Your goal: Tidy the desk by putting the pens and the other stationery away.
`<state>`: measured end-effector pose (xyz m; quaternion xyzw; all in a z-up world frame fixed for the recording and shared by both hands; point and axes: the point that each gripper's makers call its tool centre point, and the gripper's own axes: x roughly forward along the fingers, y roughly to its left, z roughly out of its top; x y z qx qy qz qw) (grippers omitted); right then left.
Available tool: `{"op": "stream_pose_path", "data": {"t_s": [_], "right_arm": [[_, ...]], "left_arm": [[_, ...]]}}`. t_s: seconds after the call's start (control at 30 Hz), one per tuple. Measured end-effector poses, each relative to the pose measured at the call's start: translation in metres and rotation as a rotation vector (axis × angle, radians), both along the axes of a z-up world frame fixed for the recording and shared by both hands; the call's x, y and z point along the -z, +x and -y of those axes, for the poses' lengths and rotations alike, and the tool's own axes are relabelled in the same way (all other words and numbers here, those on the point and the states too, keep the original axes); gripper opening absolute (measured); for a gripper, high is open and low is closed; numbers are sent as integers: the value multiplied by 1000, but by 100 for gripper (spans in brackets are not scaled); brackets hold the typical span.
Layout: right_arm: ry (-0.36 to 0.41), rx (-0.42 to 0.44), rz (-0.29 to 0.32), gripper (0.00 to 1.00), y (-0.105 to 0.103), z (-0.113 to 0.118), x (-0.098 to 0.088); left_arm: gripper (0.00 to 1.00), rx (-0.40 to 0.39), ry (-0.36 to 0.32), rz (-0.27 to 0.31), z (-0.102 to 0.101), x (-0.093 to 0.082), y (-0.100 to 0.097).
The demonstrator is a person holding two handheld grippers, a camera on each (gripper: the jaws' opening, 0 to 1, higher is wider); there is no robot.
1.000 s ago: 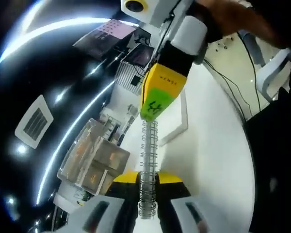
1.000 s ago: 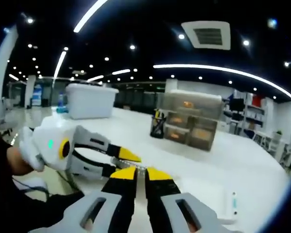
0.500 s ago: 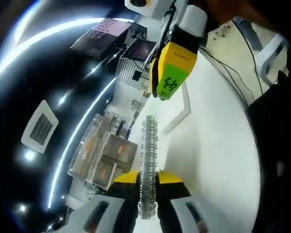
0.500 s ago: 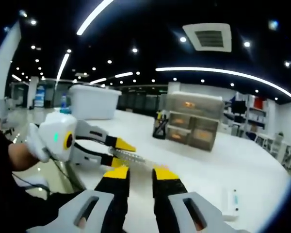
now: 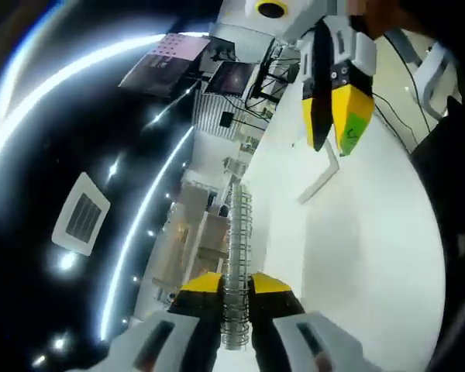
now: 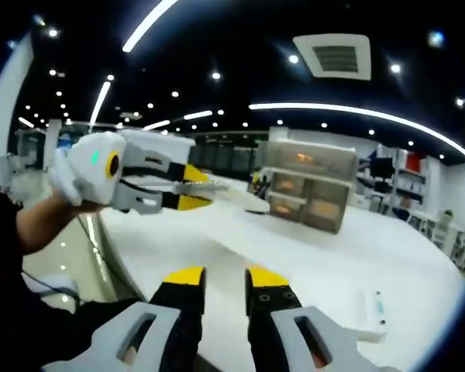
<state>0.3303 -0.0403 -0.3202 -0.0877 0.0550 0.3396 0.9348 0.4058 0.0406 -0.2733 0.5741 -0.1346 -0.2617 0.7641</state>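
Note:
A metal wire spiral stands up between the yellow-tipped jaws of my left gripper, which is shut on its lower end. In the right gripper view the same spiral pokes out of the left gripper, held up at the left by a hand above the white desk. My right gripper stands open with nothing between its jaws, low and apart from the spiral. It also hangs at the top of the left gripper view, clear of the spiral's tip.
A translucent drawer unit stands at the back of the desk, with a black mesh pen cup beside it and a white bin farther left. A small white item with a teal mark lies near the right.
My right gripper opened, let go of the spiral's far end and drew back. The left gripper kept the spiral and rose up and away to the left.

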Motion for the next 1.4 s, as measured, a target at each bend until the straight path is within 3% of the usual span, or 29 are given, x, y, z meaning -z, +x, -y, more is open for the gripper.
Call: {"op": "stream_pose_path", "data": {"t_s": [0.13,0.3,0.57,0.87,1.13,1.4], "right_arm": [[-5,3,-2,17,-1,2,1],[3,13,0,18,-3,6,-1],[13,20,-2,18,-6,11,-3],[34,34,10,18,-8,20,-8],[48,49,17,18,-11,29,-11],[58,59,16,18,-13,36,-10]], "left_arm": [[13,-3,12,37,-4,-22,7],[13,13,-19,40,-3,-46,13],[13,3,43,118,0,-83,28],[13,19,6,102,5,-125,53],[13,-7,50,120,9,-143,79],[13,-5,71,73,26,-159,114]]}}
